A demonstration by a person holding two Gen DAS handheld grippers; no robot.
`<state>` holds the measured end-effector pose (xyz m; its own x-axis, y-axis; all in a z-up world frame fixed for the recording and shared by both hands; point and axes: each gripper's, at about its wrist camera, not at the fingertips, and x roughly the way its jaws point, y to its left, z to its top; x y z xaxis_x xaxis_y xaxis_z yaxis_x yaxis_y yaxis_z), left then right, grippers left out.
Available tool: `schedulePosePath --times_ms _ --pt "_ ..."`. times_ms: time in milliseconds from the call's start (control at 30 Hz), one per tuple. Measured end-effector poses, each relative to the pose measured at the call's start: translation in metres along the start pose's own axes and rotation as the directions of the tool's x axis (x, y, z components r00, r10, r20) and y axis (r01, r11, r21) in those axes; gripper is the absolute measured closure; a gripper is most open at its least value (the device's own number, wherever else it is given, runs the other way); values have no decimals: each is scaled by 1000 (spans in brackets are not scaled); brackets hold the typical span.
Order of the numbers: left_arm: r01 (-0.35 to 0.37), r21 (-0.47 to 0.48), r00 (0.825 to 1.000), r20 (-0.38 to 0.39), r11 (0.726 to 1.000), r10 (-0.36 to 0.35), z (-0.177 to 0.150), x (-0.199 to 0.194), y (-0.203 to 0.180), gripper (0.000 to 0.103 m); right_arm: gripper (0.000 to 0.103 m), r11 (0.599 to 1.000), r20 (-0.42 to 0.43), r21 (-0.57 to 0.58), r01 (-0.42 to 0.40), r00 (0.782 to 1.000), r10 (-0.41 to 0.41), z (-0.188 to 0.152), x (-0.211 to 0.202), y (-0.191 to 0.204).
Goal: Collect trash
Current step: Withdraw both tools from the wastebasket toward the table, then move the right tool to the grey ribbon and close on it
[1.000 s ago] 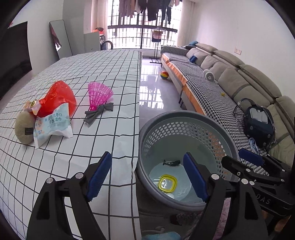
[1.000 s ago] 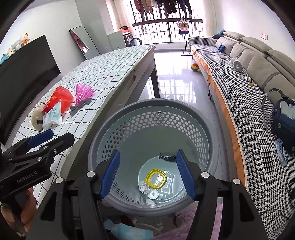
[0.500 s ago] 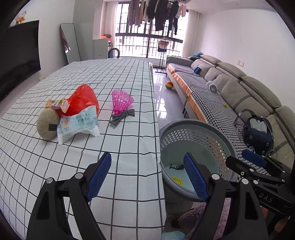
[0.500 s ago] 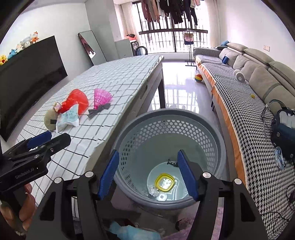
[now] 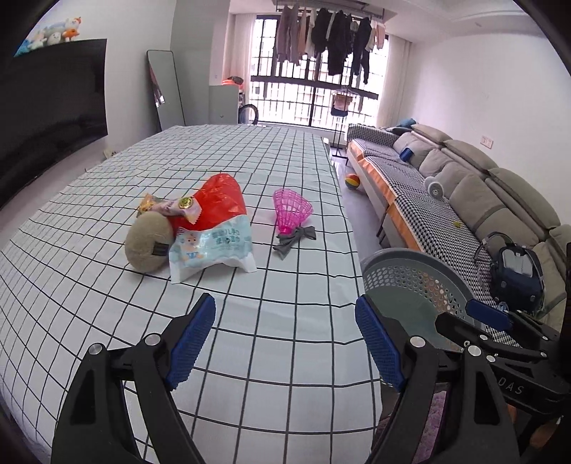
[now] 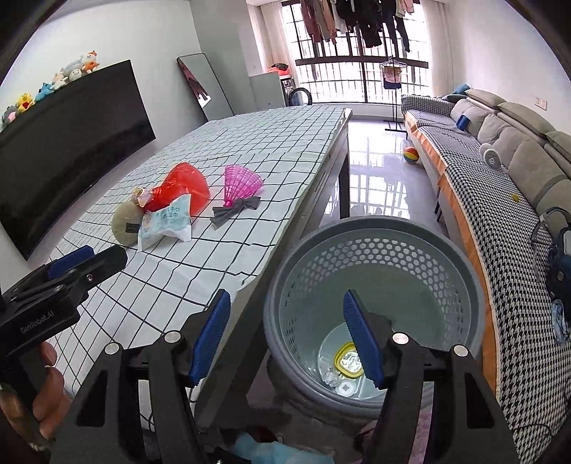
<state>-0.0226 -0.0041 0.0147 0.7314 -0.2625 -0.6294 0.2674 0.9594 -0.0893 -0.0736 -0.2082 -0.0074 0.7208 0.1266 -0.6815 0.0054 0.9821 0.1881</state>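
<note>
Both hand-held grippers, left (image 5: pixel 285 332) and right (image 6: pixel 283 328), gape empty; crinkly red bag (image 5: pixel 217 203), perforated grey basket (image 6: pixel 374 285), perhaps plastic.

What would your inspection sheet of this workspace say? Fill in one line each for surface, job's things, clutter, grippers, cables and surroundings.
Surface: table under a white cloth with a black grid.
Job's things: red bag, wipes pack, candy wrapper, pink shuttlecock and grey bow on the cloth; grey basket on the floor beside the table, small bits in its bottom.
Clutter: tan pouch against the wipes pack.
Grippers: left gripper open, empty, over the cloth; right gripper open, empty, over the basket's near rim.
Cables: nothing seen.
Surroundings: sofa, TV, mirror, hanging laundry.
</note>
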Motion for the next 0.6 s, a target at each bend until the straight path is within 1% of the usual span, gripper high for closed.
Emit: schedulePosePath --times_ms 100,367,600 --pt "-28 -14 1000 3 999 28 2 2 11 24 39 1000 -15 -15 -23 1000 23 6 14 7" --pt "-98 -50 995 -23 994 97 10 20 40 24 38 996 -47 -48 -74 996 72 29 52 23" --pt "-152 -75 987 -65 986 147 12 39 66 24 38 992 -85 -72 -105 991 99 49 88 39"
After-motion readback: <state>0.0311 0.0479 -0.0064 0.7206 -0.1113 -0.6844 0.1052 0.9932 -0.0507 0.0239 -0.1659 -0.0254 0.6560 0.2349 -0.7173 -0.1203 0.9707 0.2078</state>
